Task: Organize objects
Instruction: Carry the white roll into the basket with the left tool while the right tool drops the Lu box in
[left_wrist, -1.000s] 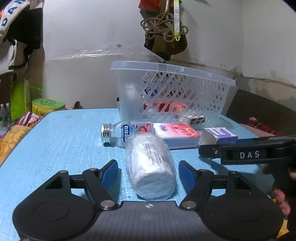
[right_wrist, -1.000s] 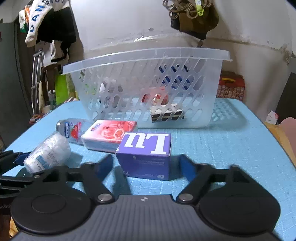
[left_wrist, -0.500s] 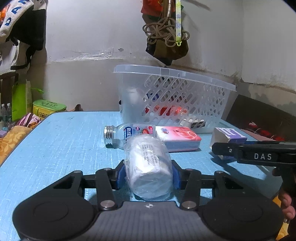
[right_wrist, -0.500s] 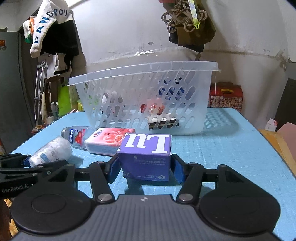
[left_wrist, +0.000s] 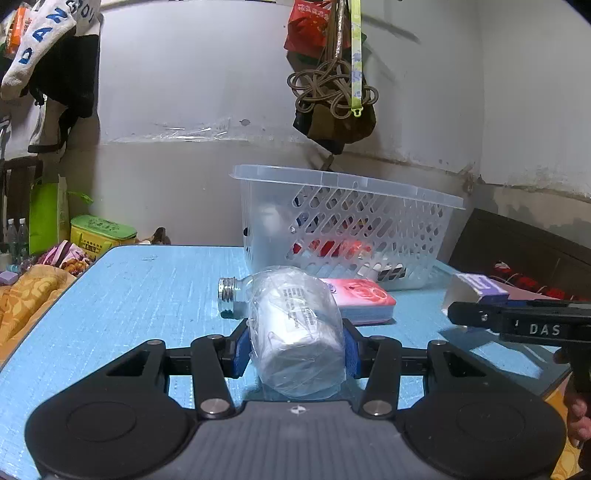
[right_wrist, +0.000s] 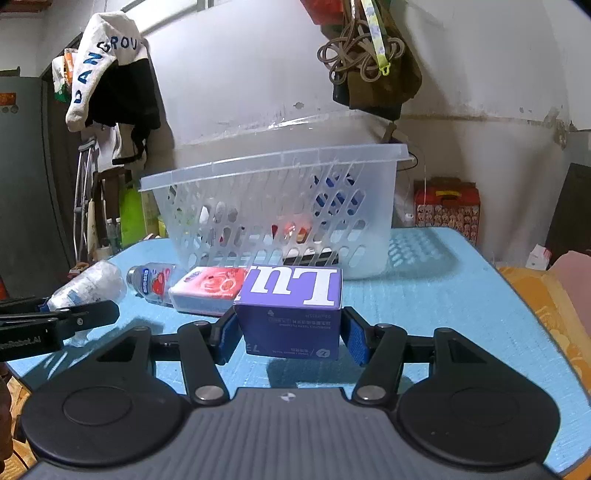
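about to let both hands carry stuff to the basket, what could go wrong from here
The left gripper pinches a soft plastic-wrapped roll; the slick wrap may let it slip or squash.

The right gripper holds the purple box only by its sides, so it could pivot or drop.

The basket already holds things and has a tall rim; a low carry could knock it.

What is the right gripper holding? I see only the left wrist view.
Observer: The right gripper is shut on a purple box marked "Lu".
Operator: What does the bottle behind my roll look like?
Observer: It lies on its side, with a red and blue label.
Operator: Anything right of the basket?
Observer: A red box beyond the table, by the wall.
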